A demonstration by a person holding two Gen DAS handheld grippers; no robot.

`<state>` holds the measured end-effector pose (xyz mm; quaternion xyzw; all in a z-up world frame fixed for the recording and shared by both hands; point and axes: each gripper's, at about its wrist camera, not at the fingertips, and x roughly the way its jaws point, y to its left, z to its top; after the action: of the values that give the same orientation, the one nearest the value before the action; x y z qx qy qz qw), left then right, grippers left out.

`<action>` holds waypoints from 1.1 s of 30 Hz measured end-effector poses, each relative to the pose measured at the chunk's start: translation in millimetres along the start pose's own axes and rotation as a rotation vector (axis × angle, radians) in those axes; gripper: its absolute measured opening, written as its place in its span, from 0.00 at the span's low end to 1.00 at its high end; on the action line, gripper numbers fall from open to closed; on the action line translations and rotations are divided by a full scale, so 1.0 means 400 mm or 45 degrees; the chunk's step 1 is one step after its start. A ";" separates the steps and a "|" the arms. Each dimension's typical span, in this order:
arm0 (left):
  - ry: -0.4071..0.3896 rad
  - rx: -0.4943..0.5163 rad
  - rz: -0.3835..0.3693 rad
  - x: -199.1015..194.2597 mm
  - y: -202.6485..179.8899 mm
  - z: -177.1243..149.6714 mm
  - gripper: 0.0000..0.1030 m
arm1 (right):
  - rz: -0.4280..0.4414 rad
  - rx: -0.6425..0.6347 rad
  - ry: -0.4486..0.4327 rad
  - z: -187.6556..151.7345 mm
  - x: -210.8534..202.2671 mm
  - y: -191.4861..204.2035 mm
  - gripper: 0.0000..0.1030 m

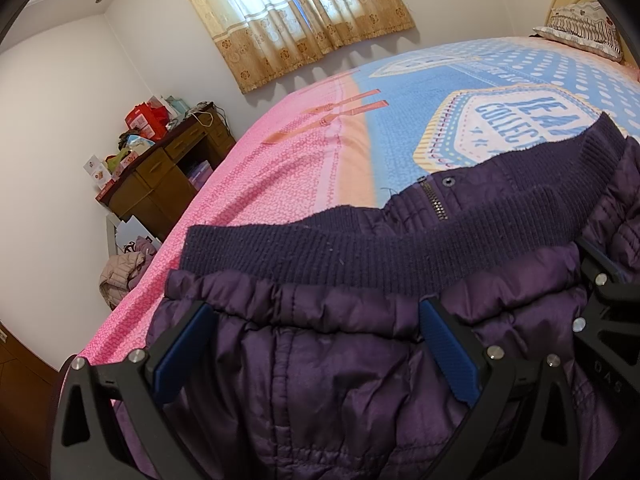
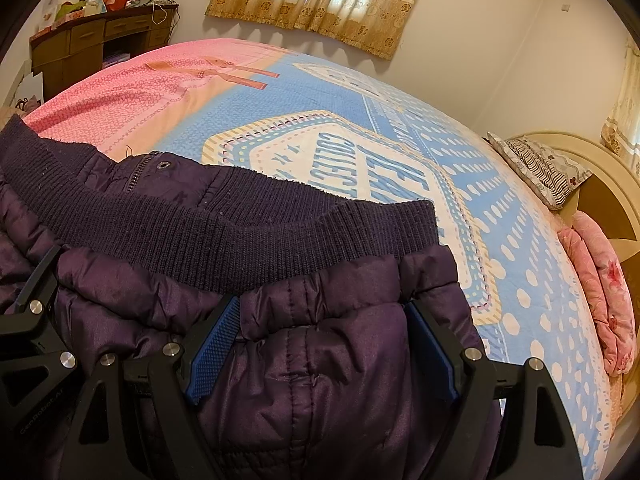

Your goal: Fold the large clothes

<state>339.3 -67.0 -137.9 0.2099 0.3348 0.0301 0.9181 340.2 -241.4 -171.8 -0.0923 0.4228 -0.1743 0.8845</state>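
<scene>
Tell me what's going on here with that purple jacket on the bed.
A person is folding a purple jacket on the bed, with a handheld gripper in each hand. The left gripper and right gripper sit side by side over the padded fabric just below the ribbed hem. Both have their jaws spread wide with cloth bunched between them, so nothing is clamped. The zipper and a snap show beyond the hem.

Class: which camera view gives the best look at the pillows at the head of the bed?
The right wrist view: it shows the striped pillow whole, with a pink floral pillow beside it. The left wrist view shows only the striped one, small in the top corner and cut off by the lens edge.
</scene>
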 end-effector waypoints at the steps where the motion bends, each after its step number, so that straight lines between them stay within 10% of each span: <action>1: -0.001 0.000 0.000 0.000 0.000 0.000 1.00 | 0.003 0.003 -0.001 0.000 0.000 -0.001 0.80; 14: 0.027 -0.035 -0.112 -0.016 0.050 0.027 0.99 | 0.087 0.065 -0.013 -0.002 -0.009 -0.028 0.81; 23: -0.180 -0.153 -0.434 -0.192 0.415 -0.010 1.00 | 0.226 0.102 -0.145 -0.042 -0.202 -0.076 0.82; 28: -0.110 -0.250 -0.491 -0.065 0.570 -0.060 1.00 | 0.388 -0.102 -0.313 -0.095 -0.392 0.078 0.83; 33: 0.067 -0.493 -0.741 0.103 0.631 -0.102 1.00 | 0.527 -0.403 -0.449 -0.172 -0.506 0.302 0.84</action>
<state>367.1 185.6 -88.5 -0.0733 0.3921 -0.1645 0.9021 196.6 -53.0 -107.4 -0.1694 0.2947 0.0962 0.9355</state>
